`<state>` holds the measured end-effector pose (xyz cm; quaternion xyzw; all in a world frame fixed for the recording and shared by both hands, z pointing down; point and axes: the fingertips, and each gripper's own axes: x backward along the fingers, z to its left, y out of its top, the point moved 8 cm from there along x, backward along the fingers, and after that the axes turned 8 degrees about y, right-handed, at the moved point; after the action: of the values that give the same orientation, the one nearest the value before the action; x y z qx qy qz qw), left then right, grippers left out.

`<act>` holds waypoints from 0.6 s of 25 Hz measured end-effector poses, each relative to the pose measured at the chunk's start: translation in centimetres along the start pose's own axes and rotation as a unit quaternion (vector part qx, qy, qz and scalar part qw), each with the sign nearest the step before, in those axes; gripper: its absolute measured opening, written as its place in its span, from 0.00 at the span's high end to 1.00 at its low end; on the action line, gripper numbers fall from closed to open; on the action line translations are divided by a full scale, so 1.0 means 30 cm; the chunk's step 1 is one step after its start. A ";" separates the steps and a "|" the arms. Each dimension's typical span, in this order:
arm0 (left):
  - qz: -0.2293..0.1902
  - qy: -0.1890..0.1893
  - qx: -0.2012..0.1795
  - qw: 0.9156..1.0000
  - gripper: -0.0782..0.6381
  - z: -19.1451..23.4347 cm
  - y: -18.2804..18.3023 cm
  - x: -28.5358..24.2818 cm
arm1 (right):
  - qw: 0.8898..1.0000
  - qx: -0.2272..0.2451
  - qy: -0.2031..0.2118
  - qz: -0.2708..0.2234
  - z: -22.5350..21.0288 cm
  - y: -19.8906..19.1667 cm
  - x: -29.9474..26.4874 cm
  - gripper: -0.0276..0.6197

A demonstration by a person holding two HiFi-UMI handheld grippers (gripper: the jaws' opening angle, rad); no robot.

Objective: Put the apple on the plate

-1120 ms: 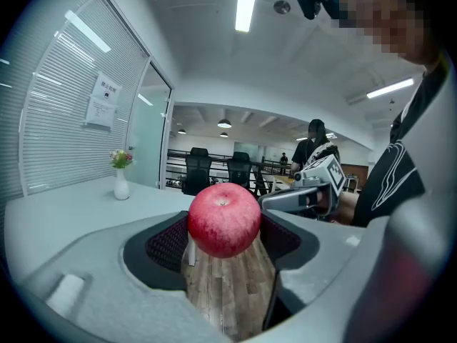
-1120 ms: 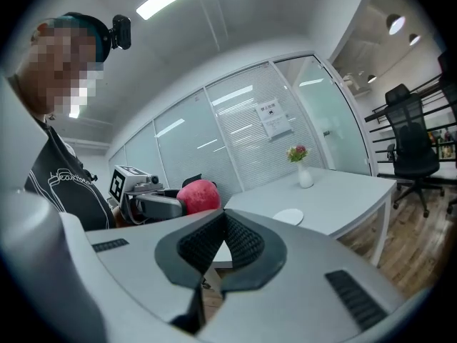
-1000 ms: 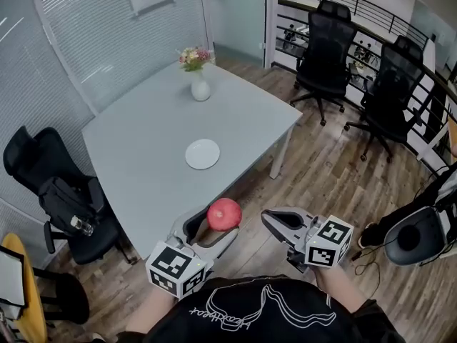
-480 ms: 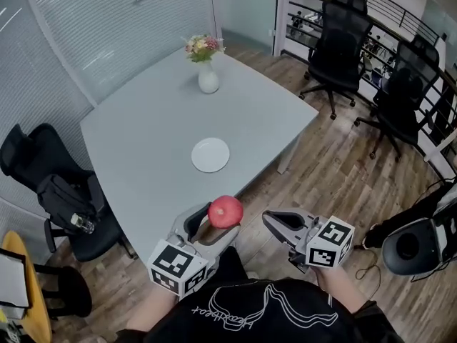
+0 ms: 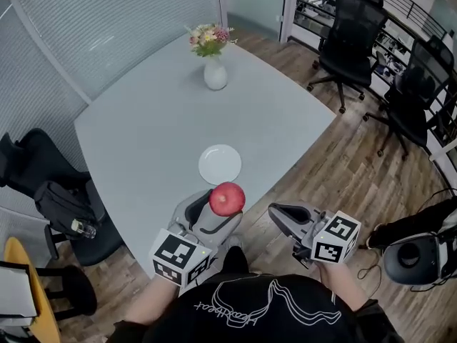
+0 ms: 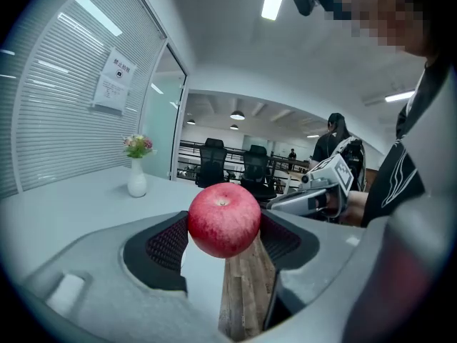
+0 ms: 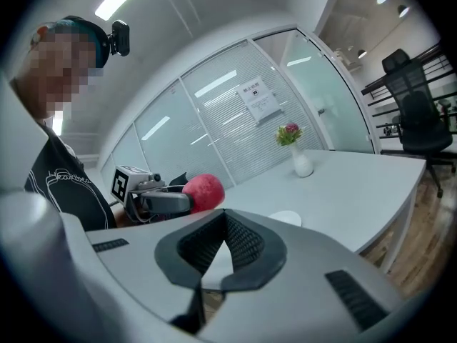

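At the left edge of the head view a black office chair (image 5: 39,181) with a bag on its seat stands against the pale grey table (image 5: 143,134). The table fills the middle of that frame, with a white vase of flowers (image 5: 215,77) near its far corner at the upper centre.

In the lower centre, the left gripper (image 5: 218,209) is clamped on the red apple (image 5: 227,199). The left gripper view shows this plainly. The apple (image 6: 223,219) sits between the two dark ribbed pads, one pressed to each side of it, stem end up. It rides at the outer end of the left gripper (image 6: 225,243), with wooden floor showing beneath it.

In the head view the apple lies over the table's near edge, just below the white plate (image 5: 220,164) in the frame. The plate is bare, and the apple is apart from it.

Further right, at about the same height in the frame, the right gripper (image 5: 280,216) is off the table, over the floor. In the right gripper view the jaws of the right gripper (image 7: 225,224) are closed together at their tips with nothing between them. Beyond them in that view are the apple (image 7: 203,191) at left, the plate (image 7: 285,218) at centre and the vase (image 7: 302,164) to the right.

Black swivel chairs (image 5: 353,20) stand at the upper right of the head view.
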<state>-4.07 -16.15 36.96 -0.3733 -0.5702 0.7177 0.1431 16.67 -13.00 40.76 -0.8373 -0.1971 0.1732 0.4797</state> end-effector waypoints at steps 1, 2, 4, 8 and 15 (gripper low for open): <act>0.000 0.000 0.000 1.000 0.44 0.022 0.005 -0.019 | 1.000 -0.002 -0.001 0.001 -0.019 0.007 -0.016 0.94; 0.001 0.000 0.000 1.000 0.44 0.045 0.009 -0.036 | 1.000 -0.005 -0.002 0.002 -0.037 0.014 -0.032 0.94; 0.002 0.002 -0.003 1.000 0.44 0.093 0.013 -0.065 | 1.000 -0.009 -0.005 0.003 -0.068 0.026 -0.069 0.94; 0.004 0.008 -0.011 1.000 0.44 0.176 0.014 -0.125 | 1.000 -0.018 -0.008 0.008 -0.128 0.043 -0.126 0.94; 0.013 0.010 -0.002 1.000 0.44 0.288 -0.017 -0.222 | 0.999 -0.033 -0.017 0.012 -0.203 0.062 -0.193 0.94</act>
<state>-5.69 -26.35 40.54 -0.3879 -0.5655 0.7146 0.1385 14.91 -21.22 42.64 -0.8516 -0.2012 0.1865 0.4467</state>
